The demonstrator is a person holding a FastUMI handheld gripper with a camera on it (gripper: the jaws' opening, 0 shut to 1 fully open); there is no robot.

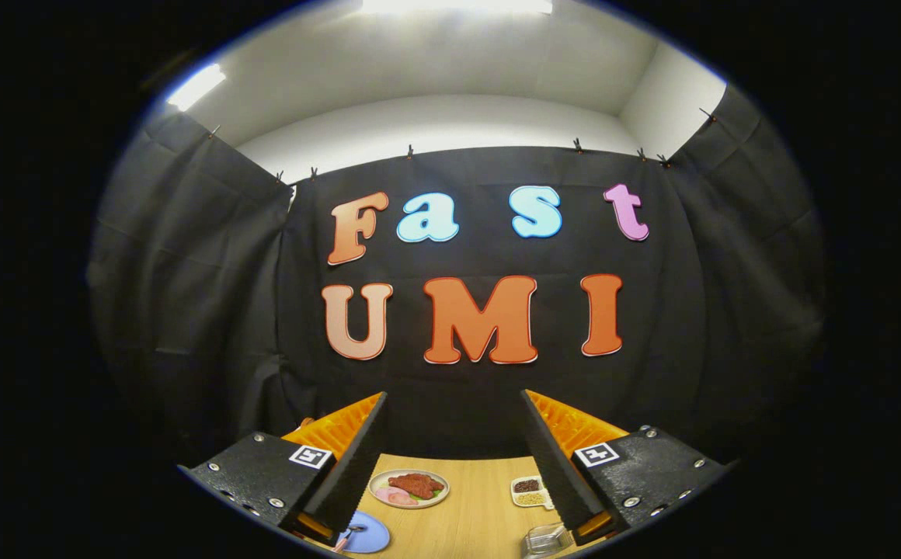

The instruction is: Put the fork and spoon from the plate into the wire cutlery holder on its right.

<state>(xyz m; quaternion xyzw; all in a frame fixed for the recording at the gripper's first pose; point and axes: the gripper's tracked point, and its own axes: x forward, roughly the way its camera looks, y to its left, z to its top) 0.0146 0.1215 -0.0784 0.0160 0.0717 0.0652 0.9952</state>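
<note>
My claw (454, 458) is spread wide with nothing in it, held high and level over the tabletop (474, 512). The blue plate (367, 534) lies beside my left finger, with what looks like a cutlery handle on its rim; I cannot tell fork from spoon. The holder (545, 539) sits by my right finger. Cutlery should be light, stiff and slippery; I'd pinch mid-handle.

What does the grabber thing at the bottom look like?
The two-finger gripper has two long wedge-shaped fingers with ridged inner faces, standing apart with nothing between them. Each finger sits on a flat dark angular plate studded with small silver screws, and each plate carries a small square black-and-white marker. Ribbed orange plastic backs the fingers on their outer sides.
</note>
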